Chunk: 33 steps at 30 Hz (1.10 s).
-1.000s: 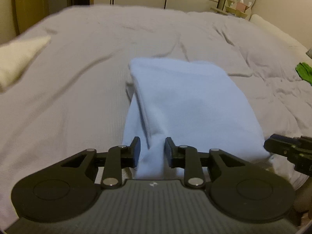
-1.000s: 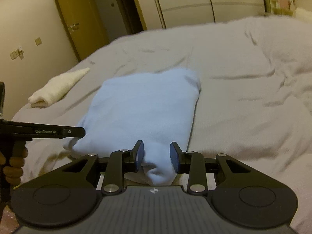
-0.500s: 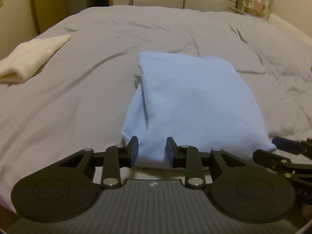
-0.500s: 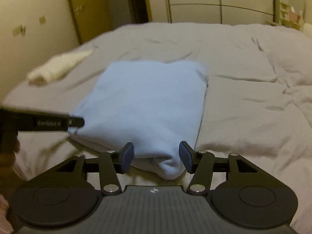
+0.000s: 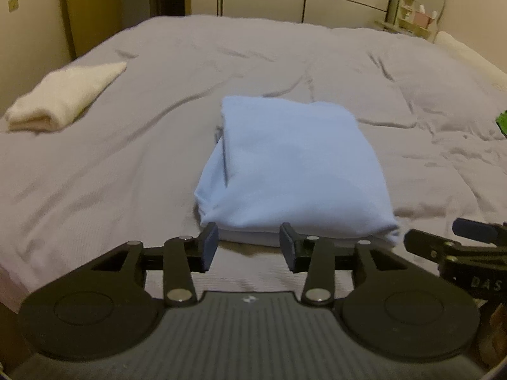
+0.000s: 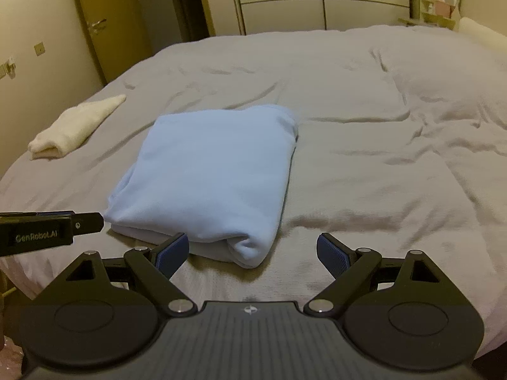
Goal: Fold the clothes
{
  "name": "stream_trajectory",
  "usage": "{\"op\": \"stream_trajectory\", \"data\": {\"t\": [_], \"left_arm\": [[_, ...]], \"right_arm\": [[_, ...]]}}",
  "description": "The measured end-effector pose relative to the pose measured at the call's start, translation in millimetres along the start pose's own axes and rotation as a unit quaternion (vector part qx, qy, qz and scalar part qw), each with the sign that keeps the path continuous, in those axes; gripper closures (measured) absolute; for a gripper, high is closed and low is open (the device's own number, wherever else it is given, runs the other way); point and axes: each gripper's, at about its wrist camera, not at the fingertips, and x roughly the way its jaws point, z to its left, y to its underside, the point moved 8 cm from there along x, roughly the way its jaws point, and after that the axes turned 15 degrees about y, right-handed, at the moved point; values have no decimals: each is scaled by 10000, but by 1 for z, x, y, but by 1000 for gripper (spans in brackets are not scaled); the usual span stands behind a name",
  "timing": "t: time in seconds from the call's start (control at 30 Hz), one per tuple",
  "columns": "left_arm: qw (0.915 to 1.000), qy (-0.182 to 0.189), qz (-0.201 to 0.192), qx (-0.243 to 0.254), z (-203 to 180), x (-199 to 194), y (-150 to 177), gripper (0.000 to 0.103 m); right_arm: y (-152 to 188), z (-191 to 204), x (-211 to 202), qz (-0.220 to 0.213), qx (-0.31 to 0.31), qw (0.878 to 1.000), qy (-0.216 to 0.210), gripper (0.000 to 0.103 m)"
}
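Progress | blue garment (image 6: 206,174) lies folded mid-frame on bed (image 6: 380,126) | our left gripper (image 5: 249,244) and right gripper (image 6: 252,250) fingers just opening, empty | green item (image 5: 502,123) at right edge maybe left.

Dim, warm indoor light, soft shadows, slight overall blur, and strong fisheye bending at the edges.
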Motion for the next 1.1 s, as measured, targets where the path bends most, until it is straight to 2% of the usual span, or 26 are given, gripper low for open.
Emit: {"op": "stream_trajectory", "data": {"t": [0.2,0.33,0.47,0.63,0.93,1.1], "left_arm": [[9996,-170,-155,185,-14,-24,-1,63],[9993,-253,-246,116,-16,-42,4,63],[9985,-521,-136,70,-15,-50,14,63],[9977,-644,-61,222,-26,-57,21,63],[9970,-509,-12,578,-39,-57,23,59],[9981,-326,54,523,-30,-48,21,58]], "right_arm": [[-3,-7,-15,-173,188,9994,-252,13],[0,-16,-19,-221,348,9982,-430,13],[10,-26,-17,-85,474,9974,-539,13],[20,-29,-19,-19,505,9967,-631,13],[21,-21,-33,-125,529,9970,-543,13],[18,-10,-40,-166,394,9984,-362,13]]}}
